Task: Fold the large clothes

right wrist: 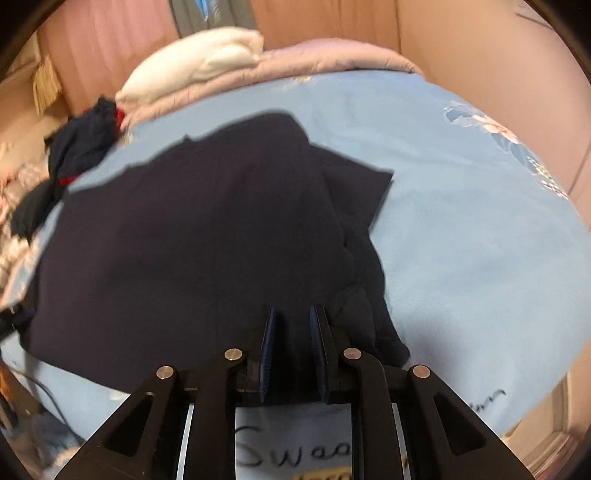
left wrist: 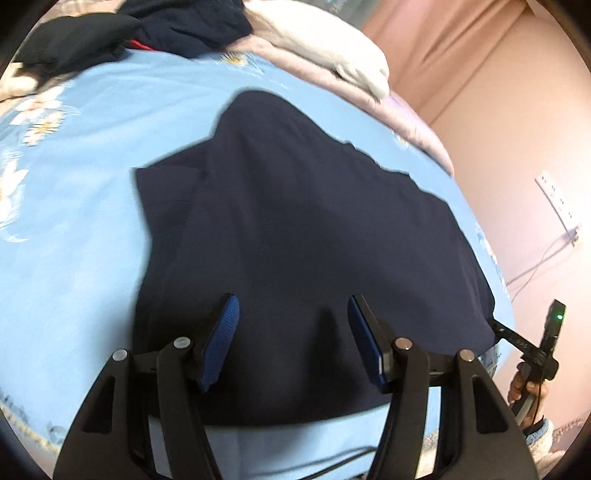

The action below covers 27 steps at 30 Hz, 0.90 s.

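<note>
Left wrist view: left gripper (left wrist: 293,332) fingers apart above dark garment (left wrist: 295,229) near bed (left wrist: 74,184) edge; right gripper (right wrist: 293,343) fingers nearly together, grip unclear.

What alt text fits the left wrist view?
A dark navy garment, partly folded, lies spread on a light blue floral bedsheet, with the left gripper above its near edge, jaws apart and holding nothing. A white pillow and a heap of dark clothes sit at the far end, and a hand holds the other gripper at right.
</note>
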Each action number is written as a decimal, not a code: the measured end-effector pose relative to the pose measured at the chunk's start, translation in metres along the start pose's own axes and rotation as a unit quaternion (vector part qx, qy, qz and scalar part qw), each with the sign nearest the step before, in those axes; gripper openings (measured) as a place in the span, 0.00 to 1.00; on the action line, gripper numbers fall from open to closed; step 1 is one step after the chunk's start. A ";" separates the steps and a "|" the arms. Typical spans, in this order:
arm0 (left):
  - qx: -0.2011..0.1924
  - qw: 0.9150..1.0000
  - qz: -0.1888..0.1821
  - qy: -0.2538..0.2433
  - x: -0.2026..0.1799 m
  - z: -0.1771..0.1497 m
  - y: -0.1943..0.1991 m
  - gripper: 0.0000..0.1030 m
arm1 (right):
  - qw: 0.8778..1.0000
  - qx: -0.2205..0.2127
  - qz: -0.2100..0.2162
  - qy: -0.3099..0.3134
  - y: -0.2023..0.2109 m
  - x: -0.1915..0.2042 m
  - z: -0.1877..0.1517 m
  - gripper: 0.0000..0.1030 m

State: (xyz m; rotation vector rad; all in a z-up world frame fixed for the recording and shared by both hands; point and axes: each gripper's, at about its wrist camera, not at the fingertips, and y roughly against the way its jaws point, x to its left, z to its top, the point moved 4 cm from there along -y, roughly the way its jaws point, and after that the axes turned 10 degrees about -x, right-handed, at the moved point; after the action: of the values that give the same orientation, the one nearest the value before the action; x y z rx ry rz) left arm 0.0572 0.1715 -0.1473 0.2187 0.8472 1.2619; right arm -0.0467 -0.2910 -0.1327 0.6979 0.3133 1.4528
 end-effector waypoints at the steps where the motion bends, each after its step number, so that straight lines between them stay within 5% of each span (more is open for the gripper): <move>1: -0.009 1.000 0.001 0.010 0.004 -0.001 0.009 0.61 | 1.000 -0.012 0.004 0.001 0.006 0.001 0.002 0.19; 3: -0.013 0.999 -0.008 0.036 0.011 -0.006 0.018 0.63 | 0.999 -0.030 0.002 0.014 0.012 0.004 0.003 0.19; 6: -0.005 0.999 -0.002 0.046 0.017 -0.017 0.017 0.62 | 1.000 -0.001 -0.010 0.023 -0.005 0.003 -0.008 0.19; 13: 0.005 0.996 -0.022 0.086 0.027 -0.020 0.009 0.62 | 0.999 0.024 0.025 -0.038 -0.023 -0.010 -0.013 0.19; 15: -0.007 0.996 -0.025 0.090 0.027 -0.014 0.021 0.63 | 0.999 0.011 0.026 -0.042 -0.013 -0.008 -0.011 0.20; 19: -0.047 0.990 -0.037 0.128 0.041 -0.004 0.040 0.78 | 0.999 -0.030 0.037 -0.022 0.004 0.009 -0.011 0.40; 27: -0.039 0.977 -0.054 0.201 0.065 -0.003 0.026 0.79 | 0.996 -0.030 0.088 0.014 -0.010 0.052 -0.001 0.40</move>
State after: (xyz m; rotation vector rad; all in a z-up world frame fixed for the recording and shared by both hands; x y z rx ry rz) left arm 0.0398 0.2375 -0.1625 -0.1510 1.1357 1.2534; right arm -0.0325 -0.2399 -0.1285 0.6692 0.2333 1.6333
